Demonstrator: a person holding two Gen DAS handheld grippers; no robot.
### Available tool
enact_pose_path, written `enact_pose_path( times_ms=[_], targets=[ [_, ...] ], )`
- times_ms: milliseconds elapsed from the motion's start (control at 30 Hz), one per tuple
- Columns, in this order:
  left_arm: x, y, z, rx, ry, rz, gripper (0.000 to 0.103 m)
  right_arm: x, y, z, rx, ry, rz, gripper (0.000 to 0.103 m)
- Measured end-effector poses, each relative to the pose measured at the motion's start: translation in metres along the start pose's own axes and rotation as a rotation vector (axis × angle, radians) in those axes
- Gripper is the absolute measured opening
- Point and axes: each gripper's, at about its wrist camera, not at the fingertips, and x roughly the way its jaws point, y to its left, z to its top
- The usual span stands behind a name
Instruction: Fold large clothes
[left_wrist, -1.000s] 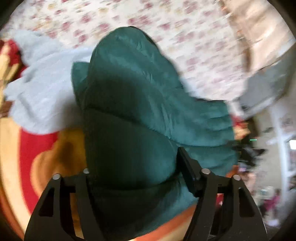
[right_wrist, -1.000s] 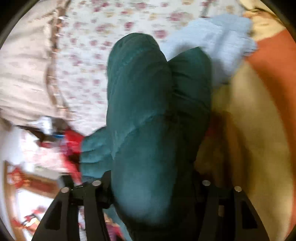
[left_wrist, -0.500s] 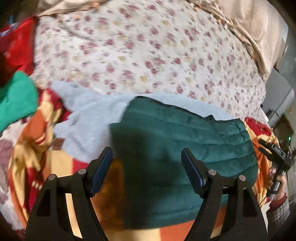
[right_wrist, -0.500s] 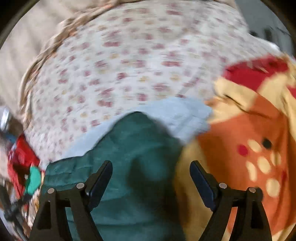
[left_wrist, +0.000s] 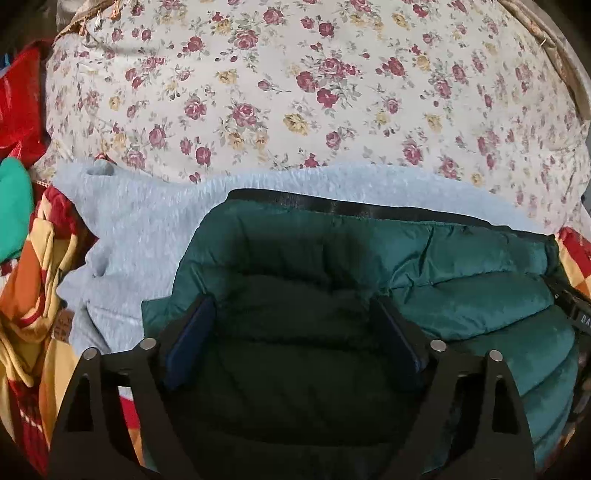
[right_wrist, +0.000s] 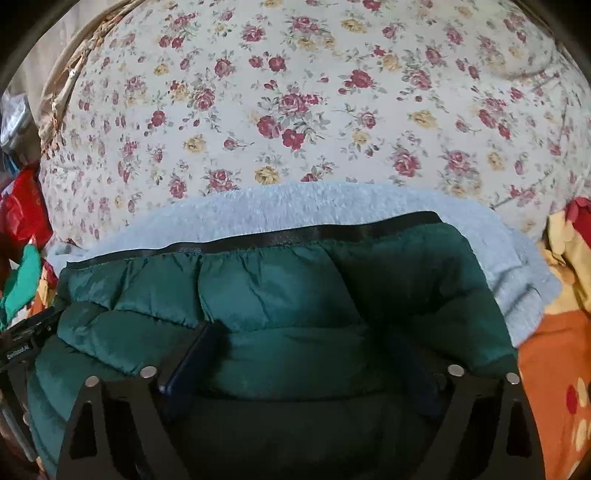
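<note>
**Lying folded on the bed: green jacket, both grippers letting go**

Resting in a thick quilted bundle: green padded jacket, black trim running along its far edge. Sitting on top of a pale grey fleece garment, which sticks out beyond the jacket on the far side and at both ends. Spread underneath and behind: flowered bedsheet. Lying beside and under the pile: orange, yellow and red patterned blanket.

Left gripper: jaws spreading apart, pads clear of the fabric on either side, jacket surface lying below and between them, nothing clamped. Pointing steeply down at the left part of the bundle.

Right gripper: jaws likewise widening, nothing pinched, jacket padding lying between the fingers without being pressed. Hanging over the right part of the bundle.

Showing at the left margin of both views: a bright green cloth and red material; not identifiable further.
</note>
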Motion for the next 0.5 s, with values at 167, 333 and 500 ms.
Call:
enact_pose_path(
  times_ms=[167, 333, 500],
  targets=[
    [-0.001, -0.002, -0.002, 0.008, -0.019, 0.024, 0.092, 0.003, 0.001, 0.0, -0.003, -0.015, 0.001, 0.096],
    [-0.053, 0.011, -0.008, -0.016, -0.068, 0.025, 0.091, -0.024, 0.001, 0.0, 0.027, -0.021, -0.032, 0.089],
    [-0.158, 0.02, -0.038, -0.008, -0.329, 0.279, 0.092, -0.09, -0.017, -0.034, 0.136, -0.084, -0.027, 0.089]
  ],
)
